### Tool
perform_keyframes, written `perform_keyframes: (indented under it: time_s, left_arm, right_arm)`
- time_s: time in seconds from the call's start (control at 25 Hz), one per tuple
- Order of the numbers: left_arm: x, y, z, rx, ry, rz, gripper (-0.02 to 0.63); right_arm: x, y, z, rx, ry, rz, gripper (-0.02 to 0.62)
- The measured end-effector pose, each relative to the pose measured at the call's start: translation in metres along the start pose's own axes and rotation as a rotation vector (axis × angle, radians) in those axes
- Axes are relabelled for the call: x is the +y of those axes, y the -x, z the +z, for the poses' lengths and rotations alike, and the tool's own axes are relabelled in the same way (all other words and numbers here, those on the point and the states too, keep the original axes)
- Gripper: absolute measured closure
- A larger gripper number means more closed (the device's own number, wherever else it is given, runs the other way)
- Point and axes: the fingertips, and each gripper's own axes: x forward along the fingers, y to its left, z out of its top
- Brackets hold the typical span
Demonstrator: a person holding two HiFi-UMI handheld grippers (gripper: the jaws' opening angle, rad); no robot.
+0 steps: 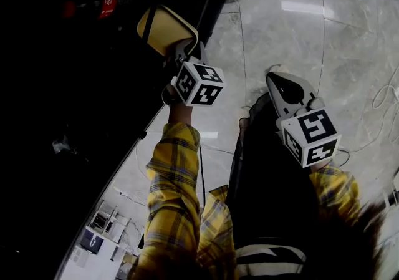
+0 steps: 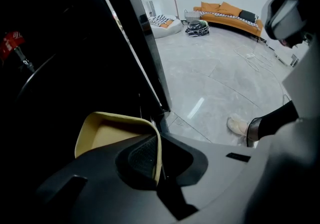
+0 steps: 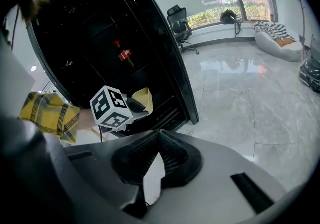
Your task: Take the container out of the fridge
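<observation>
Left gripper, arm outstretched and pointing steeply down, clamped on yellow container rim; right gripper to its right, jaws together, empty.

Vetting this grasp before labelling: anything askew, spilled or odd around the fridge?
The yellow container hangs tilted, pinched by one rim wall alone in the left claw at the open front of the fridge. It looks empty; nothing spilled. The right claw is shut on nothing.

Container sitting at the fridge opening, its rim lying between the left gripper's jaws, bottle standing deeper in the fridge, right gripper hanging to the right over the floor, well apart from the container.
</observation>
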Motion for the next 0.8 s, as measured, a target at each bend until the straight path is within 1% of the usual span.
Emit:
perform_keyframes:
  time_s: [0.12,0.28,0.4,0.64,0.8]
  left_arm:
    - [-0.008,0.014,0.01,-0.016,-0.029,-0.025,0.58]
    - [-0.026,0.037,0.025,-0.059,-0.063,-0.09,0.58]
    - [-0.036,0.053,0.031,-0.07,-0.109,-0.132,0.58]
    - [-0.05,0.082,0.042,-0.091,-0.16,-0.195,0.58]
    - [-0.063,0.096,0.045,-0.098,-0.213,-0.232,0.58]
  right_arm:
    - [0.002,0.013,0.01,-0.019,0.006,-0.011,0.568]
    - [0.005,0.031,0.021,-0.04,0.002,-0.03,0.568]
    - [0.01,0.044,0.031,-0.056,0.006,-0.033,0.568]
    - [0.017,0.068,0.037,-0.056,0.004,-0.041,0.568]
    - [0.021,0.081,0.04,-0.05,0.021,-0.048,0.568]
